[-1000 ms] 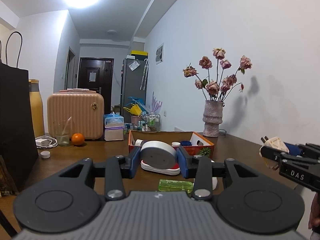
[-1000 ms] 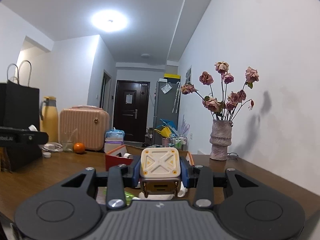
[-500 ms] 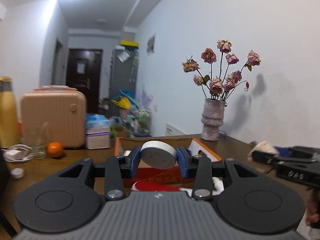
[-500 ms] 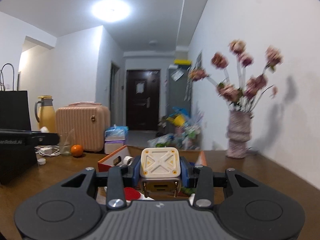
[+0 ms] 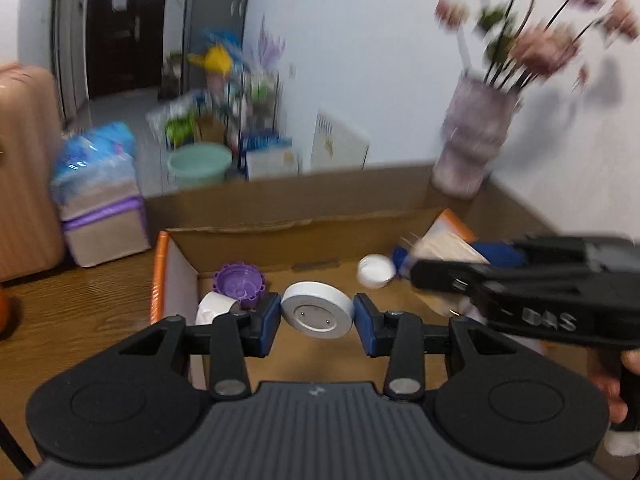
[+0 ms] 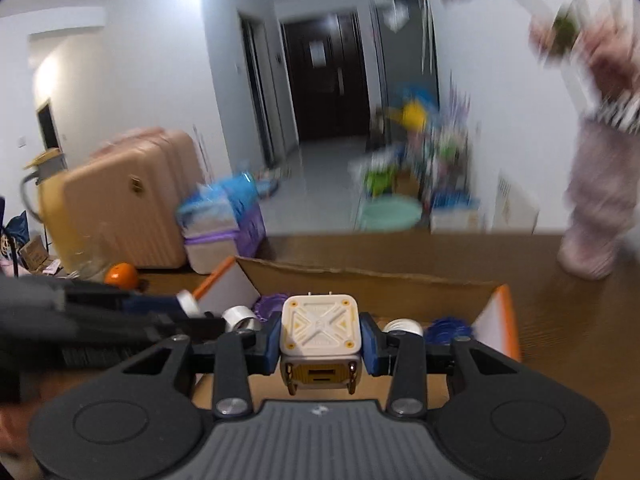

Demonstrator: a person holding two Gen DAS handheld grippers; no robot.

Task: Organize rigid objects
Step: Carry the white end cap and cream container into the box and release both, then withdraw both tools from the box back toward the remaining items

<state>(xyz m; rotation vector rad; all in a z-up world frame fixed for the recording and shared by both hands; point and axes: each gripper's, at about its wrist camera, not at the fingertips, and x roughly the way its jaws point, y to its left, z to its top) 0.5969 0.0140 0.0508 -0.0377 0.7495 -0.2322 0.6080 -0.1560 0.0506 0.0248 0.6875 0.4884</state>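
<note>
Since a second ago both grippers have tipped down over the cardboard box [image 5: 304, 216]. Left gripper [image 5: 318, 318] pinches the white disc [image 5: 317, 315] above the box floor; right gripper [image 6: 320, 340] pinches the cream charger [image 6: 319, 330], also over it. Step looks like drop-off: next, lower and spread the jaws.

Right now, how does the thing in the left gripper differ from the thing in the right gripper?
The white disc in the left gripper is round and flat; the cream charger cube in the right gripper is square and blocky. The disc's face is plain grey-white with two small dots, while the cube's top bears a raised X pattern with yellow marks. The cube has metal prongs; the disc shows none. Both are pinched between blue pads above the cardboard box.
</note>
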